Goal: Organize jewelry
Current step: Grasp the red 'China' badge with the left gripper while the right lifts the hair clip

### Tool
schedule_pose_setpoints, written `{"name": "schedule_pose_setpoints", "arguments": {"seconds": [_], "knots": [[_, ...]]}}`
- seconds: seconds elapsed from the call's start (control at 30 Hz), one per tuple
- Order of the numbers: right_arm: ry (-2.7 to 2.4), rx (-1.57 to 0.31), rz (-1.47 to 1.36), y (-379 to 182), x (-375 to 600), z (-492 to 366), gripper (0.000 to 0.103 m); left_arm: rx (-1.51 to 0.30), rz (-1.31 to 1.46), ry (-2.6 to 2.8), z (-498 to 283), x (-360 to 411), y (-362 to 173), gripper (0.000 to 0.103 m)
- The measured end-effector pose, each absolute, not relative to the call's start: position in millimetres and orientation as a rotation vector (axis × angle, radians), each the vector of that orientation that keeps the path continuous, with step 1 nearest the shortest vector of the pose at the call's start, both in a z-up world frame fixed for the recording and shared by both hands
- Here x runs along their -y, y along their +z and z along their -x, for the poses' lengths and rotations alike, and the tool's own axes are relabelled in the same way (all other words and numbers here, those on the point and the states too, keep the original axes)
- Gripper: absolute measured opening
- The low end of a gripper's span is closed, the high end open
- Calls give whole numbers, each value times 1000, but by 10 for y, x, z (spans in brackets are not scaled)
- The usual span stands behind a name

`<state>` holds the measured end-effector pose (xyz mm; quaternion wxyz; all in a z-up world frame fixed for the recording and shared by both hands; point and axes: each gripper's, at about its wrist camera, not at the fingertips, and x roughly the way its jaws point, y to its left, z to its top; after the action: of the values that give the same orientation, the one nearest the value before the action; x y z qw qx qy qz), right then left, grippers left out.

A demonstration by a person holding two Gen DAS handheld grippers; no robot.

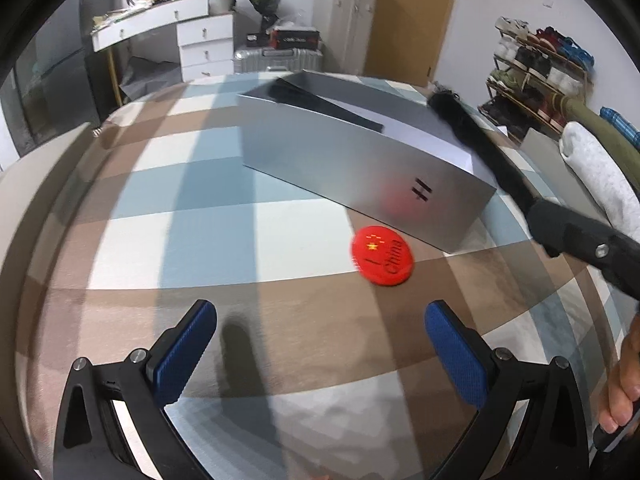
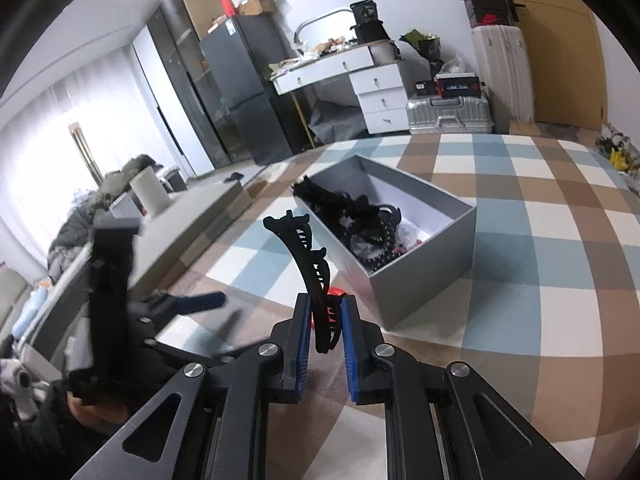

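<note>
Right claw (image 2: 325, 320) pinches hair clip (image 2: 306, 256)

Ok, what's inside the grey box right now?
The grey box holds a tangled heap of dark hair accessories and beads, bunched at its near end. Whatever lies beneath that heap is hidden.

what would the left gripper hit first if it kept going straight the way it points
Probably the checkered cloth just ahead of the open left gripper, since it tilts downward. The red round badge lies slightly to the right, the grey box beyond; depth is unclear.

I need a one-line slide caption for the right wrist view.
Right gripper holds a black hair clip before the open grey box.
</note>
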<state>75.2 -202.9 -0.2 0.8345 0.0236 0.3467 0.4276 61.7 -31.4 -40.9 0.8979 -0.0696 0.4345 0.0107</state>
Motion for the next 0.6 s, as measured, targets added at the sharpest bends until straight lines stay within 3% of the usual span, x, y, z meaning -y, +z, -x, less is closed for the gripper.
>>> {"name": "schedule_pose_setpoints", "arguments": {"seconds": [0.6], "knots": [[889, -692, -115, 201, 2304, -839, 14, -974, 0, -11, -812, 603, -454, 99]]}}
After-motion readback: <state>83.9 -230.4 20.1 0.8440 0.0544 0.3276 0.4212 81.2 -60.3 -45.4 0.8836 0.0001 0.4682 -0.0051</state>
